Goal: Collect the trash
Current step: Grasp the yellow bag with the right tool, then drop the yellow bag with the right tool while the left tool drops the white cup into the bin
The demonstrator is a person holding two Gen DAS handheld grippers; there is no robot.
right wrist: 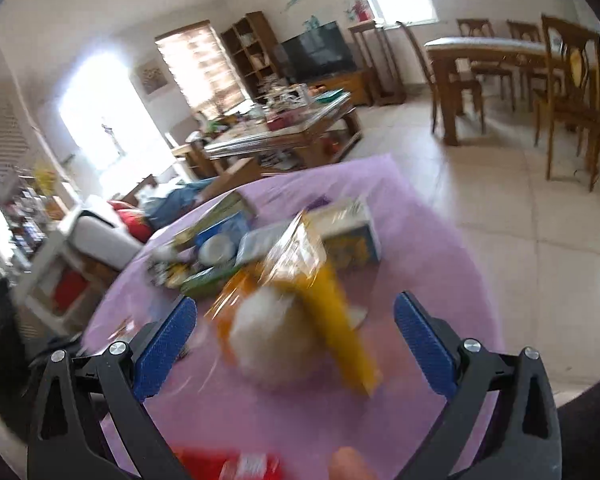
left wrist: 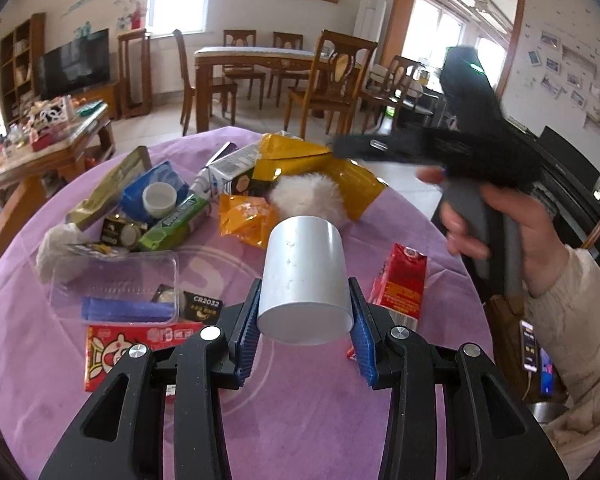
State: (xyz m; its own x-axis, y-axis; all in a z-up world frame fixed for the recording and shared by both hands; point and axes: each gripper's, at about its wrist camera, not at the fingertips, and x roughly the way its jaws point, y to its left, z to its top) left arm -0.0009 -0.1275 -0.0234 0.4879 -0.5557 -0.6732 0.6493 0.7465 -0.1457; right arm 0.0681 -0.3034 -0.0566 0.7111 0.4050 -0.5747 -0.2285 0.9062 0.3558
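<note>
Cup in hand, more trash waiting.
Left claw [left wrist: 306, 320] grips the cup [left wrist: 304, 276]; right claw [right wrist: 296, 344], spread empty, needs to close on the fluff [right wrist: 272, 340] mid-bench [right wrist: 420, 248].

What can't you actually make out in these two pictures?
- Left wrist view: the white cup, held in the left gripper, hides the tablecloth behind it.
- Left wrist view: the right gripper is motion-blurred.
- Right wrist view: the white fluffy ball and yellow bag are smeared; print unreadable.
</note>
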